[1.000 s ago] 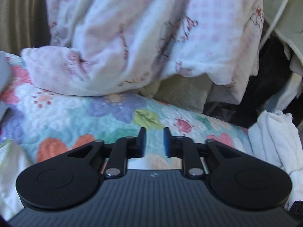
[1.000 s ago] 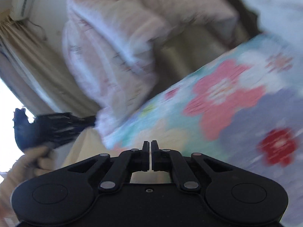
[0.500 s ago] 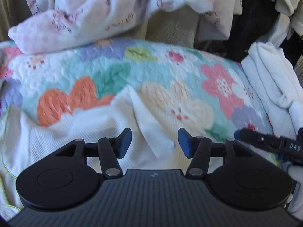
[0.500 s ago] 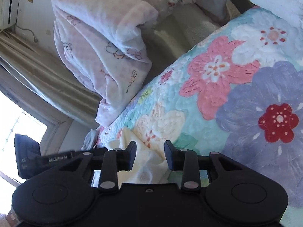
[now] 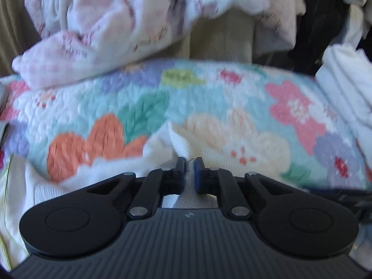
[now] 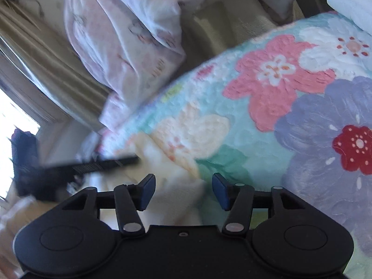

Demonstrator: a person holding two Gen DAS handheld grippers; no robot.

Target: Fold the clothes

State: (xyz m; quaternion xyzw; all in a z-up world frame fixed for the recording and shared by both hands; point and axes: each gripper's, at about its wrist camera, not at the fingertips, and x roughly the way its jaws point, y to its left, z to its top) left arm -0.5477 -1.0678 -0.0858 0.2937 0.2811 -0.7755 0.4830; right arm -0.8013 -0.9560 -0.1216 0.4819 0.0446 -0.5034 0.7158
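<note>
Left gripper (image 5: pixel 190 165) had its jaws drawn almost together on a raised pinch of the cream garment (image 5: pixel 209 158), a soft waffle-textured knit that lay rumpled on the quilt (image 5: pixel 144 107) at the near edge, bunching into a small peak where the pads bit. Right gripper (image 6: pixel 183 186) hung with its jaws spread wide and nothing between them, poised just above another part of the same cream cloth (image 6: pixel 167 186). This looked like the opening grasp of a fold: one corner secured, the second not yet taken. The next move probably called for the right jaws to close on an edge so the fabric could be lifted taut. The quilt was puffy, stitched with bright flowers; a fleecy pink blanket (image 5: pixel 111 30) slumped beyond it.
</note>
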